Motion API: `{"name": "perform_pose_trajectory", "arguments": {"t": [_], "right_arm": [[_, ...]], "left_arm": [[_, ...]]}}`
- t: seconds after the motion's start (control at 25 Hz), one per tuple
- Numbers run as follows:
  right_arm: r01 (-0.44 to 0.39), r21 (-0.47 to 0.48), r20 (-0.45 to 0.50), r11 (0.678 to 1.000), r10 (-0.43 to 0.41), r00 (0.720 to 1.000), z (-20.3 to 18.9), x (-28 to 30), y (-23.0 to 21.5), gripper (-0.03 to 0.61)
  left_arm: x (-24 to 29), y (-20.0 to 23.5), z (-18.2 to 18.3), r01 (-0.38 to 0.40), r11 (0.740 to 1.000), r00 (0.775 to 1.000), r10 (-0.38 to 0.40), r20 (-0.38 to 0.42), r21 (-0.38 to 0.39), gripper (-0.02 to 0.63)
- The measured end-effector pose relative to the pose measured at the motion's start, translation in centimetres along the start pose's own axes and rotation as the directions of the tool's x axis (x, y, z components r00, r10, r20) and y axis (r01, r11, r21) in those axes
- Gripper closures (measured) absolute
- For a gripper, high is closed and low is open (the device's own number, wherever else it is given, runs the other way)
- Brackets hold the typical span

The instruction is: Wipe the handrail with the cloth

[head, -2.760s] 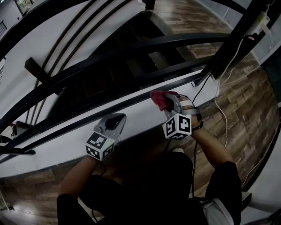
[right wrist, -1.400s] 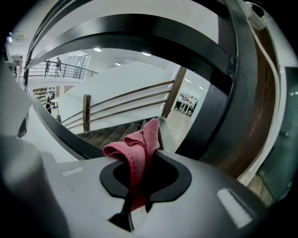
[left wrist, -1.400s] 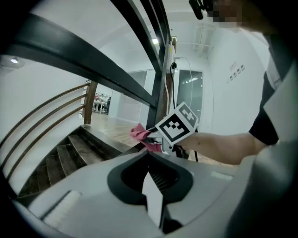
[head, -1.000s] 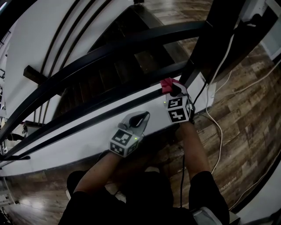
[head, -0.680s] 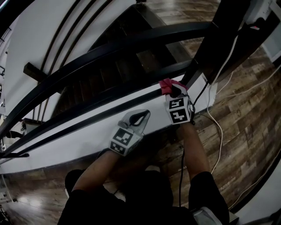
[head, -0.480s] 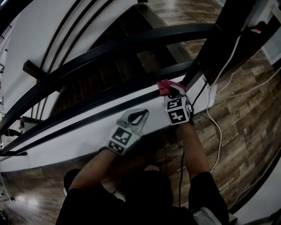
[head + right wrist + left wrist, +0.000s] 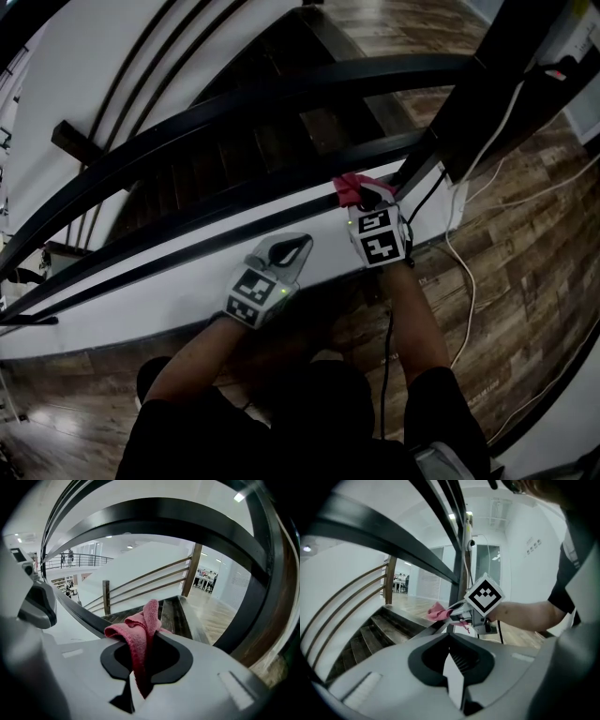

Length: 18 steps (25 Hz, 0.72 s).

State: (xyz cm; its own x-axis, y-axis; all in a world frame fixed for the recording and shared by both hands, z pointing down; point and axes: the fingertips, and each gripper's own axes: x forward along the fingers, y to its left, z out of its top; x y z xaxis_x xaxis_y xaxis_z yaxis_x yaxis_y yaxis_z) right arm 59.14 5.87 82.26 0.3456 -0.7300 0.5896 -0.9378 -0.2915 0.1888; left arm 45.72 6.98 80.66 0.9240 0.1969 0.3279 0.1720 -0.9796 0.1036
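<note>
**A:** How is the cloth (image 7: 140, 630) expected to handle?

**B:** It is judged to be light, soft and limp. A fold is bunched above the right gripper (image 7: 140, 667), and the rest is pinched between its jaws, which are clamped on it. A hold at a gathered fold, as here, is thought best, so that a loose pad is left ahead of the jaws for rubbing. No breakage is to be feared, though slipping out under drag should be watched for.

**A:** And where is it placed?

**B:** It is carried just ahead of the right jaws, at the dark handrail (image 7: 75, 609) that runs off to that gripper's left. Actual contact cannot be confirmed. The left gripper (image 7: 291, 248) is held beside and behind the right gripper, with its jaws pressed together and nothing between them.

**A:** What is changed from the earliest picture?

**B:** The right gripper and cloth have been carried along the rail towards the dark post (image 7: 487, 84), which is now close ahead of them. The left gripper has been brought along too. Over the last half second, hardly any shift is noted.
</note>
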Motion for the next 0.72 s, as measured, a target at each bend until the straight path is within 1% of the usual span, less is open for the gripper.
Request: {"name": "perform_pose_trajectory", "arguments": {"t": [0.08,0.28,0.44,0.48,0.6,0.64,0.72], "right_arm": [[-0.010,0.002,0.000,1.000,0.010,1.000,0.2,0.0,0.6,0.528],[-0.032,0.006,0.003,0.999,0.032,0.999,0.7,0.1,2.3,0.528],[-0.043,0.006,-0.001,0.999,0.043,0.999,0.9,0.3,3.0,0.528],[-0.051,0.015,0.002,0.999,0.051,0.999,0.9,0.3,3.3,0.528],[-0.079,0.054,0.015,0.995,0.078,0.997,1.2,0.3,4.2,0.528],[-0.085,0.060,0.014,0.995,0.085,0.996,1.2,0.3,4.5,0.528],[-0.095,0.056,0.010,0.994,0.094,0.995,1.4,0.4,5.2,0.528]], "left_arm": [[-0.4,0.4,-0.1,-0.007,0.999,1.000,0.007,0.009,-0.051,0.614],[-1.5,1.1,-0.4,-0.023,0.998,1.000,0.023,0.000,-0.051,0.614],[-2.4,1.7,-0.6,-0.023,0.992,1.000,0.025,0.012,-0.123,0.614],[-2.7,1.8,-0.7,-0.026,0.992,1.000,0.027,0.010,-0.125,0.614],[-3.4,1.9,-1.2,-0.031,0.996,1.000,0.031,-0.006,-0.078,0.614],[-3.6,2.0,-1.4,-0.032,0.997,0.999,0.031,-0.010,-0.076,0.614],[-4.1,2.3,-1.8,-0.036,0.992,0.999,0.035,-0.013,-0.118,0.614]]}}
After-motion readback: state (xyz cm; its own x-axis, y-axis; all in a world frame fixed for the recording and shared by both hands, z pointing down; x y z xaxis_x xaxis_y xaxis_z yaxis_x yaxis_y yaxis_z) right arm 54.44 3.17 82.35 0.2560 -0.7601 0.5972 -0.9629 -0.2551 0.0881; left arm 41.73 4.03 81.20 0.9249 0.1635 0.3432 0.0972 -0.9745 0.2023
